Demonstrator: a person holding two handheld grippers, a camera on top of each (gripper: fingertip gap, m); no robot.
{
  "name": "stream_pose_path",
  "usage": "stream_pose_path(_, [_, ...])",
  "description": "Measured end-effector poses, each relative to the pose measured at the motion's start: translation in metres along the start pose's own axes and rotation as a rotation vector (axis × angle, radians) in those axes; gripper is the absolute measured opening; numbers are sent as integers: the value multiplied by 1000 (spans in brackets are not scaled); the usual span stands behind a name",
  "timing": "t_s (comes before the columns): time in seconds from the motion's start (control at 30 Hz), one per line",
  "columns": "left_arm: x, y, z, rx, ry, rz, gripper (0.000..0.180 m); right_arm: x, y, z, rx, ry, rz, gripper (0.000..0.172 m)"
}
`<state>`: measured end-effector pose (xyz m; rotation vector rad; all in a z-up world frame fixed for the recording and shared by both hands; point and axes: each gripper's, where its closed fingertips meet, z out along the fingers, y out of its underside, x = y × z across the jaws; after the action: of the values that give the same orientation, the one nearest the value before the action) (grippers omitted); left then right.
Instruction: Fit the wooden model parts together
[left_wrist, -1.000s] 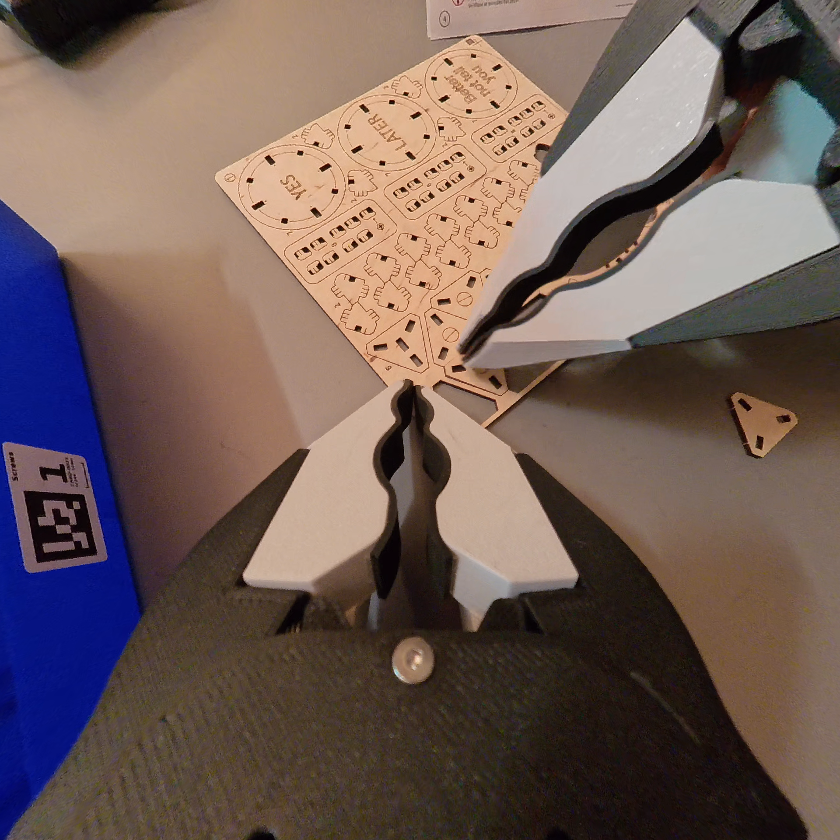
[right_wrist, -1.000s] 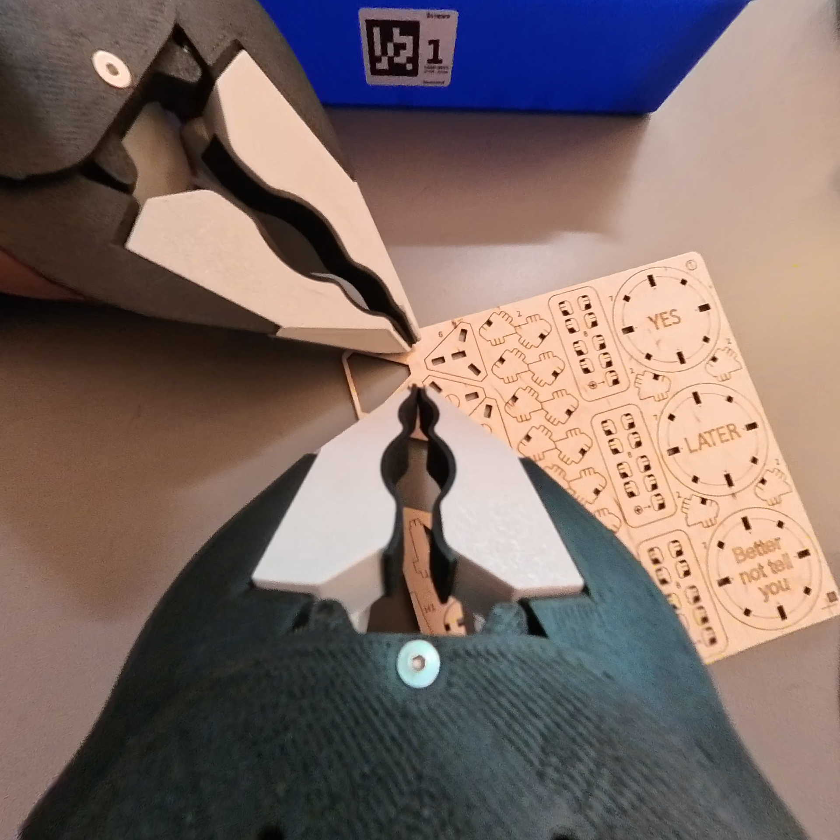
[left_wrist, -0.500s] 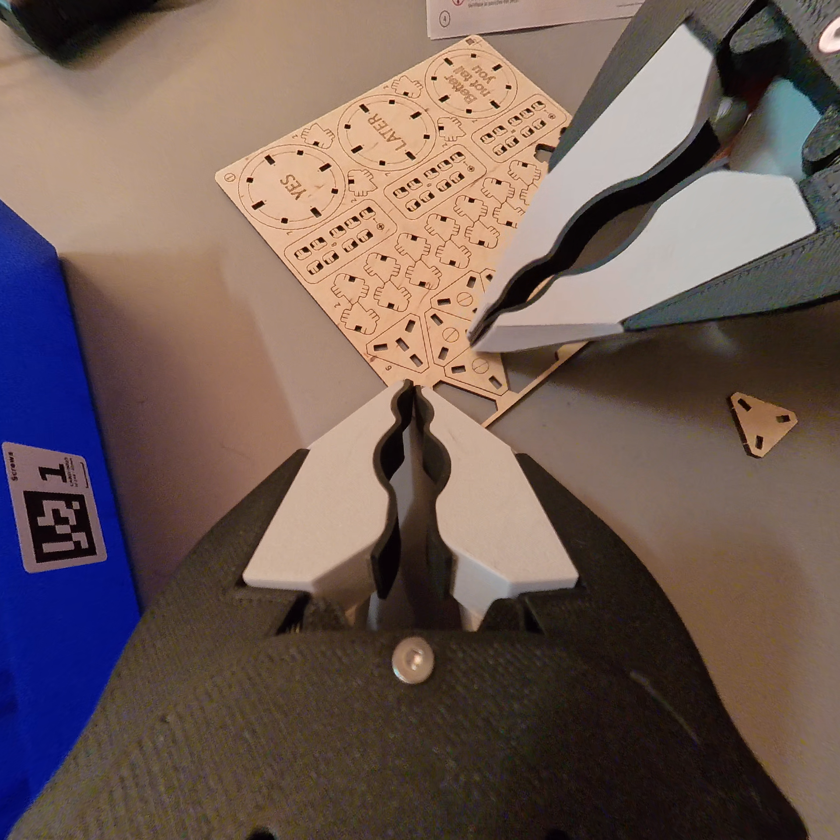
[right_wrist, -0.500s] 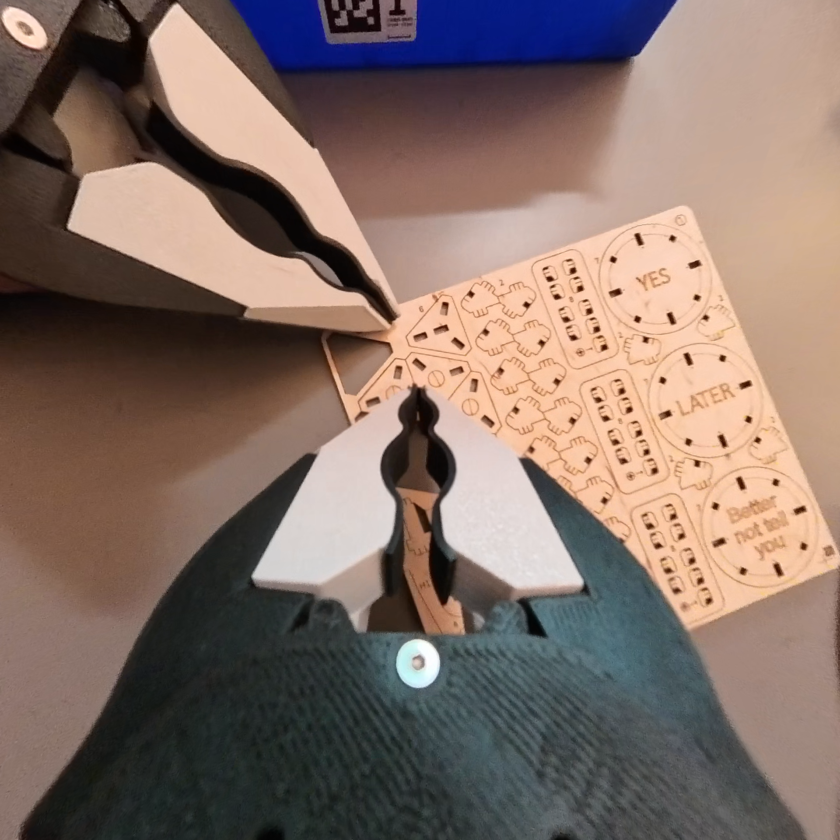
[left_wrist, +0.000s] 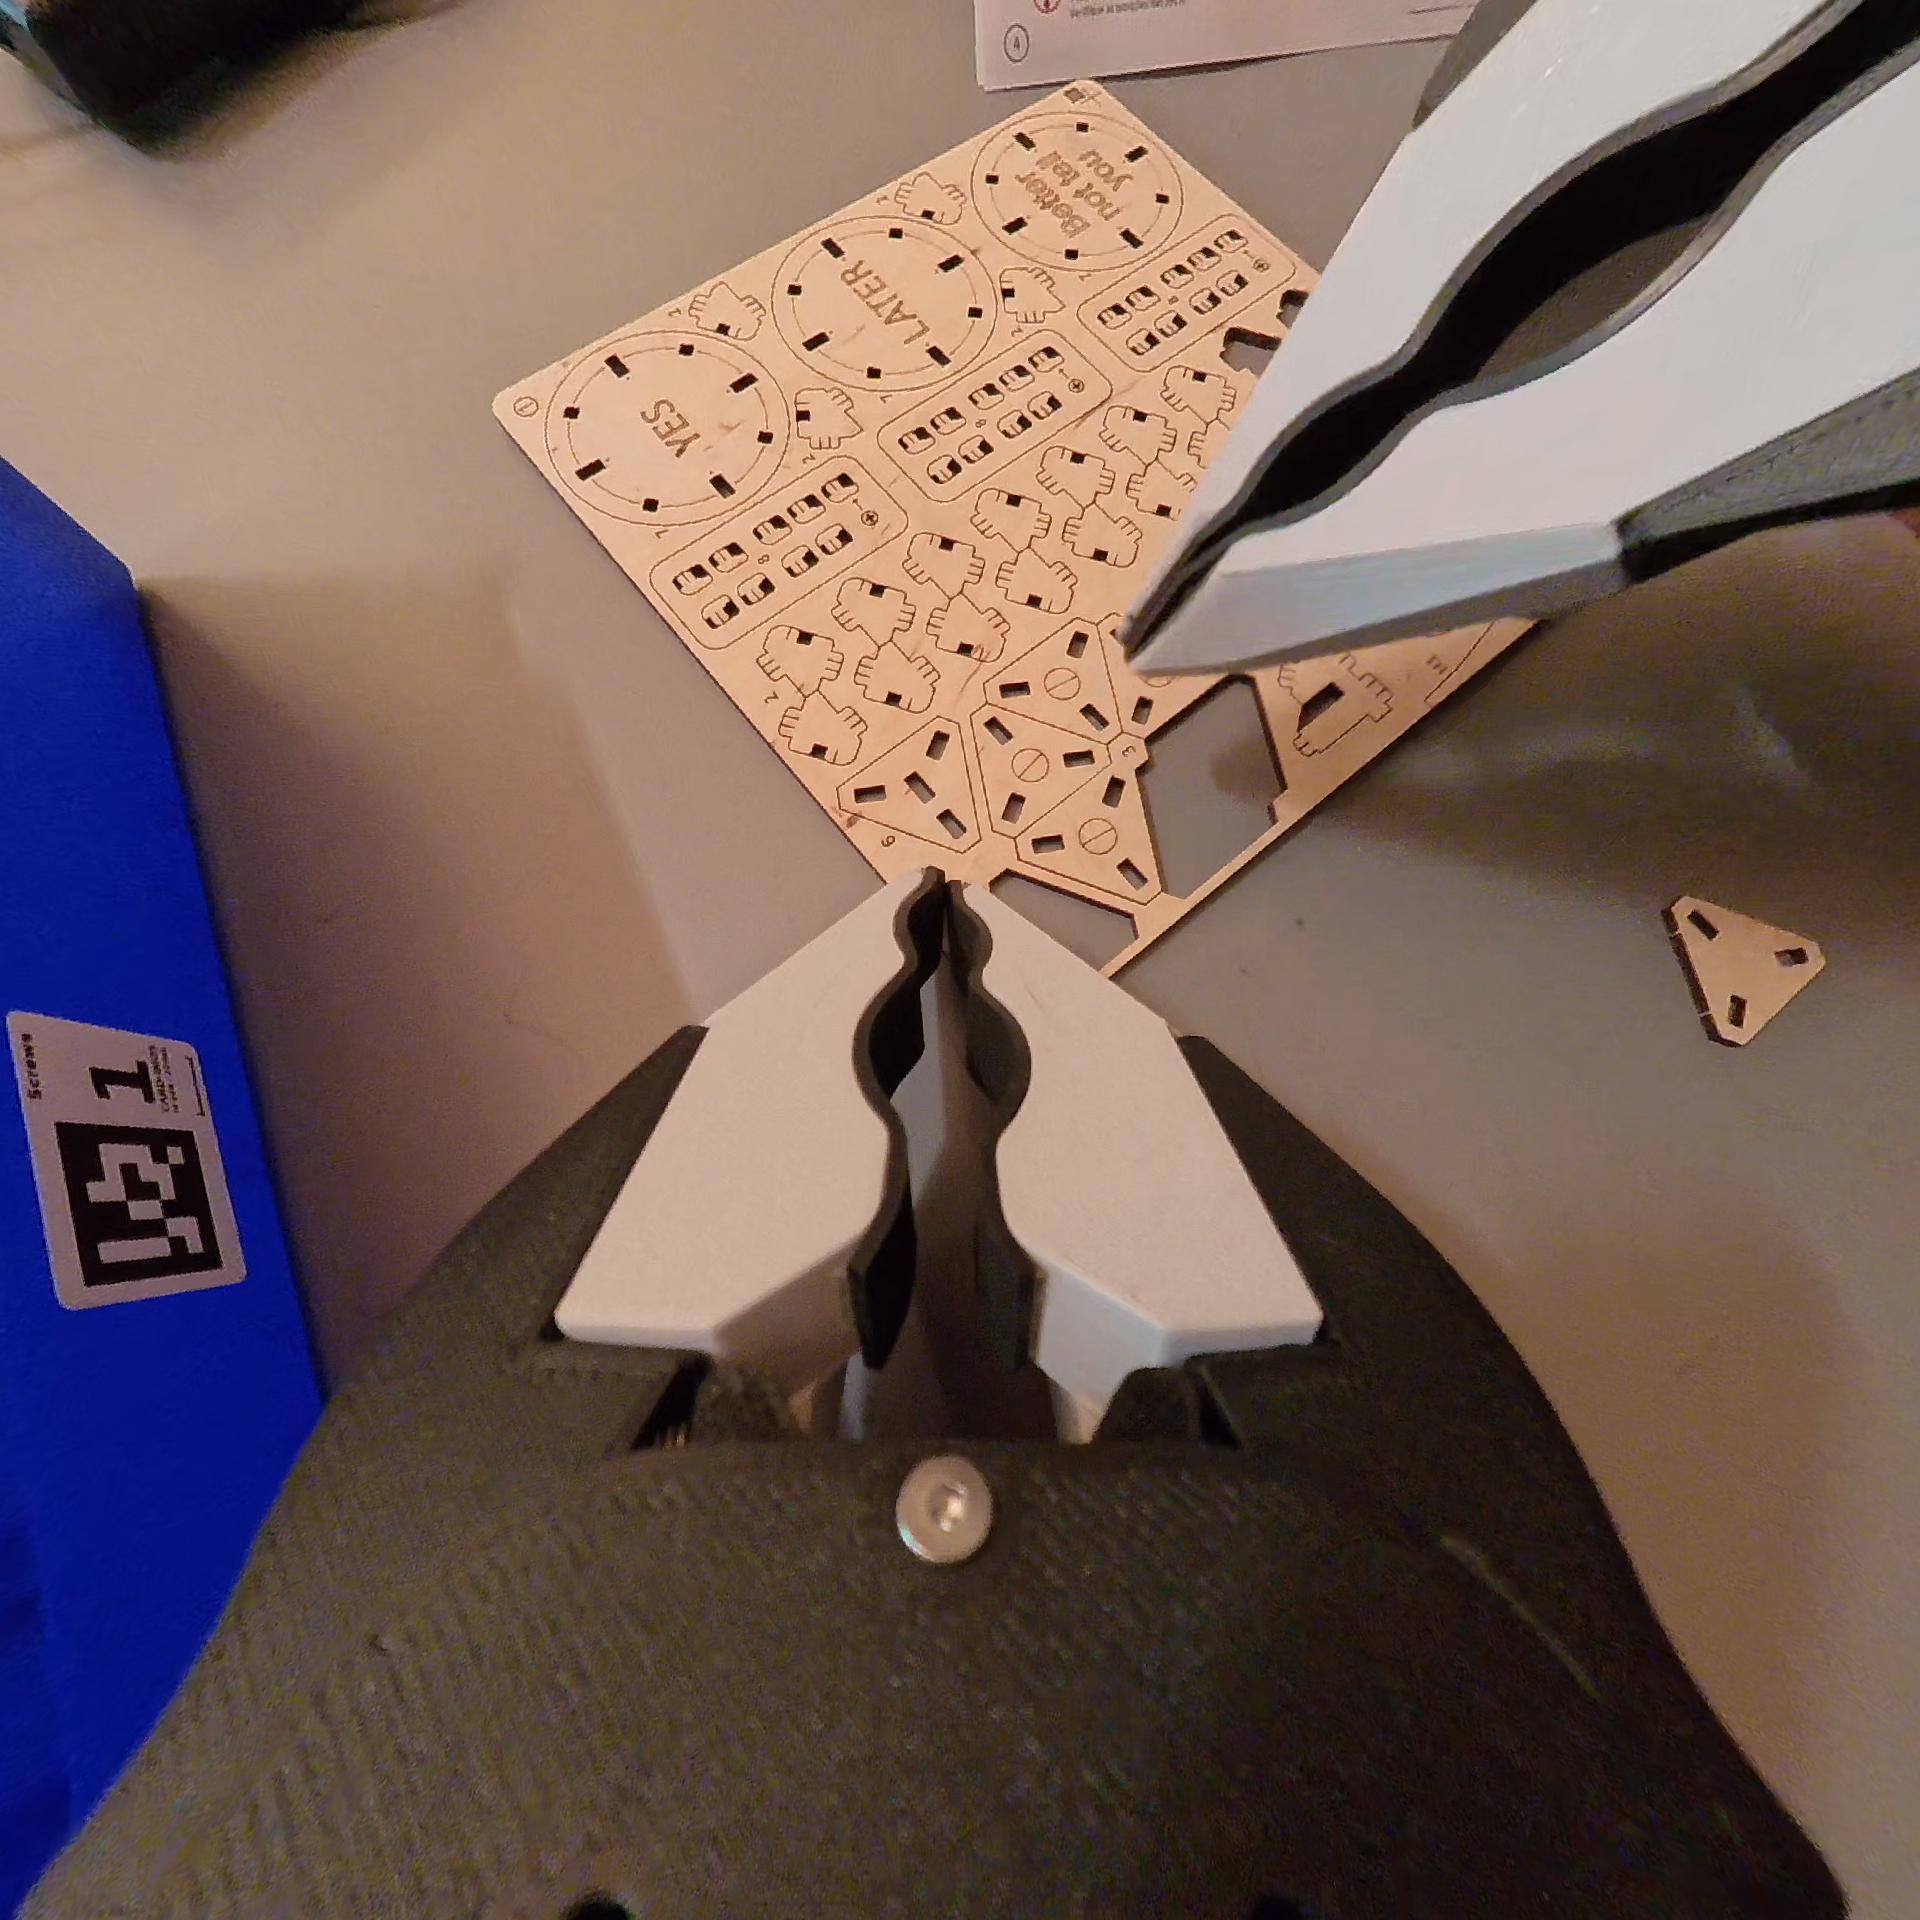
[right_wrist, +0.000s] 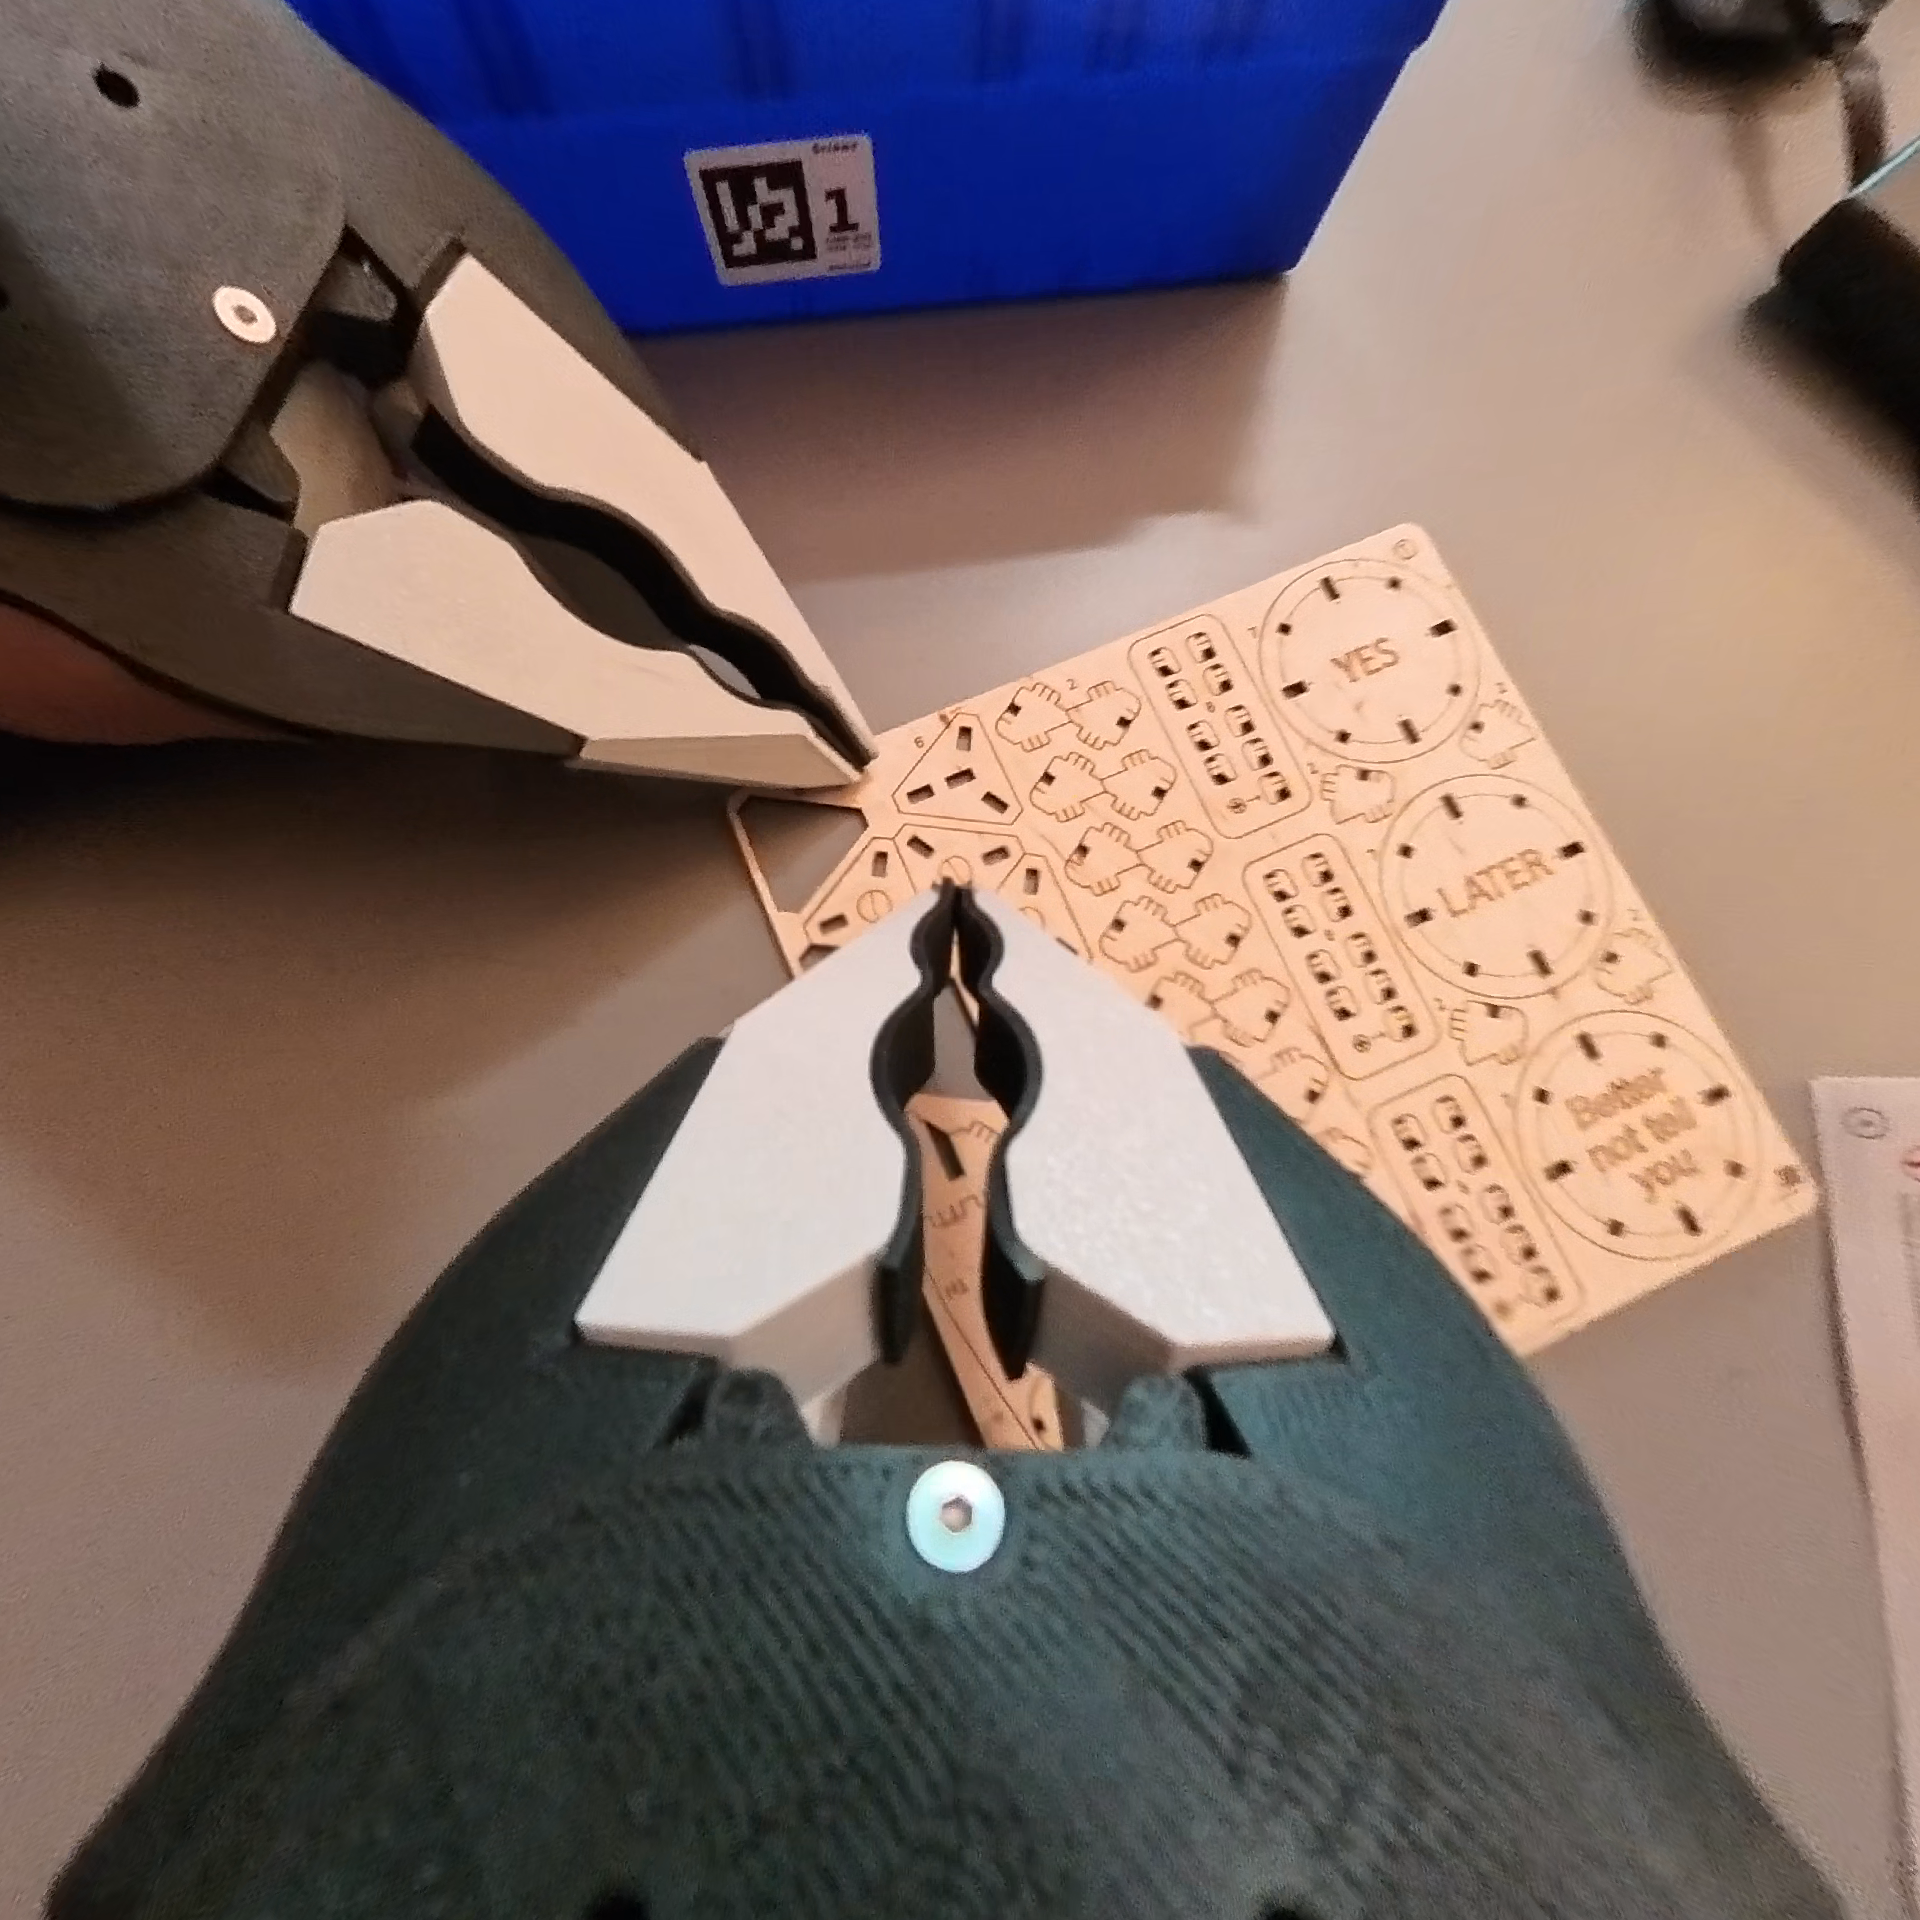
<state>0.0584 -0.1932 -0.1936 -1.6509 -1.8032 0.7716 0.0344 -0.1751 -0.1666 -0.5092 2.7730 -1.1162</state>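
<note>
A thin laser-cut wooden sheet (left_wrist: 883, 436) with round dials and small outlined parts lies flat on the grey table; it also shows in the right wrist view (right_wrist: 1455, 883). My left gripper (left_wrist: 940, 883) is shut, and its tip rests at the sheet's near edge beside the triangular parts; the right wrist view (right_wrist: 854, 774) shows it touching that edge. My right gripper (right_wrist: 954, 894) is shut and empty, hovering above the triangular parts; the left wrist view (left_wrist: 1135, 644) shows it too. One triangular slot (left_wrist: 1205, 790) in the sheet is empty. A loose wooden triangle (left_wrist: 1740, 966) lies on the table to the right.
A blue bin (left_wrist: 104, 831) with a white tag stands close on the left; it is at the back in the right wrist view (right_wrist: 987, 156). A white paper (left_wrist: 1195, 31) lies beyond the sheet. A dark object (right_wrist: 1849, 260) sits at the far right. The grippers' ends are close to 5 cm from one another.
My right gripper has lifted and drawn back from the left gripper's tip, staying shut. My left gripper has stayed shut and still at the sheet's edge.
</note>
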Motion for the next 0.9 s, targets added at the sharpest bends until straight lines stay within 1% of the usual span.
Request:
stream_pose_path(0.03, [0, 0, 0, 0, 0, 0, 0, -3, 4, 6, -13, -19, 7, 0])
stream_pose_path(0.1, [0, 0, 0, 0, -1, 1, 0, -7, 20, 19, -93, -32, 2, 0])
stream_pose_path(0.2, [0, 0, 0, 0, -5, 5, 0, -4, 11, 12, -66, -14, -1, 0])
stream_pose_path(0.33, [0, 0, 0, 0, -6, 5, 0, -2, -3, 2, 21, -12, 27, 0])
stream_pose_path(0.4, [0, 0, 0, 0, -4, 3, 0, -4, 3, 9, -8, -22, 29, 0])
stream_pose_path(0.47, [0, 0, 0, 0, -5, 4, 0, -9, 16, 18, -77, -45, 26, 0])
stream_pose_path(0.5, [0, 0, 0, 0, -6, 5, 0, -10, 17, 20, -82, -49, 25, 0])
stream_pose_path(0.63, [0, 0, 0, 0, -8, 8, 0, -5, 7, 8, -38, -29, 21, 0])
stream_pose_path(0.7, [0, 0, 0, 0, -7, 7, 0, -2, 7, -1, -40, -13, 16, 0])
stream_pose_path(0.8, [0, 0, 0, 0, -3, 3, 0, -5, 19, -14, -76, -1, 23, 4])
stream_pose_path(0.9, [0, 0, 0, 0, 3, -3, 0, -18, 46, -27, -135, 11, 32, 13])
